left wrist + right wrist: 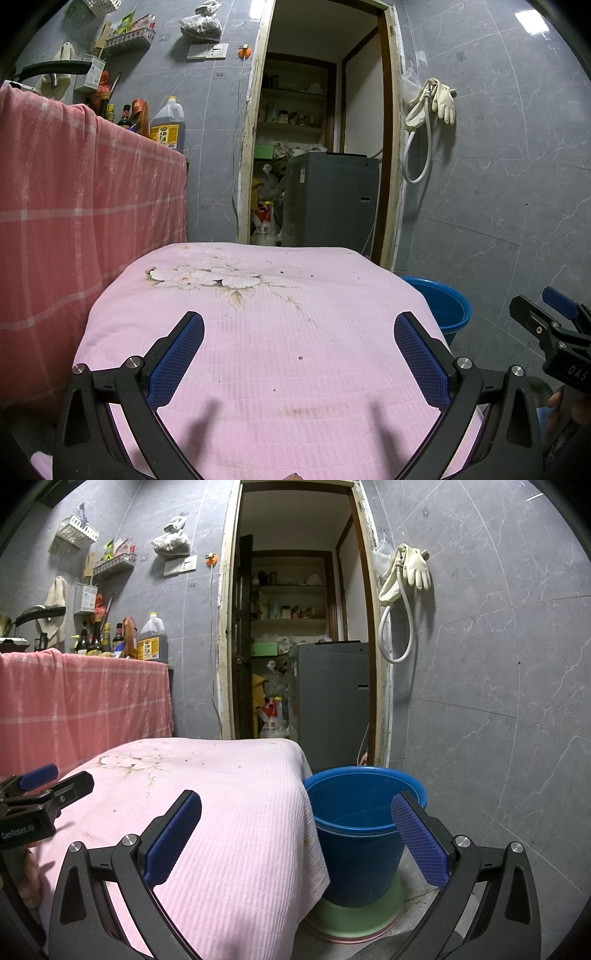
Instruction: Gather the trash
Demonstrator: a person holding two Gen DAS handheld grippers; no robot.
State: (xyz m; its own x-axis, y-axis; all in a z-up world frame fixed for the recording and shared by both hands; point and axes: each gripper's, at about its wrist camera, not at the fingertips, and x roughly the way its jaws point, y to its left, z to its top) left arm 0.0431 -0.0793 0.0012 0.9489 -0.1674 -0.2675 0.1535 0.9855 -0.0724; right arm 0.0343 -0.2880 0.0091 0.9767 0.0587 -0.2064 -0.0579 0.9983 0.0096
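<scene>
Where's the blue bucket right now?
The blue bucket stands on the floor just right of the pink cloth-covered table, nested in a green basin; the left wrist view shows it at right.

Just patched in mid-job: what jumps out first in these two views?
The pink floral cloth fills the foreground, dotted with small dark crumbs. Right of it on the floor stands an open blue bucket on a green base. The left tongs and right tongs both gape open, holding nothing.
</scene>
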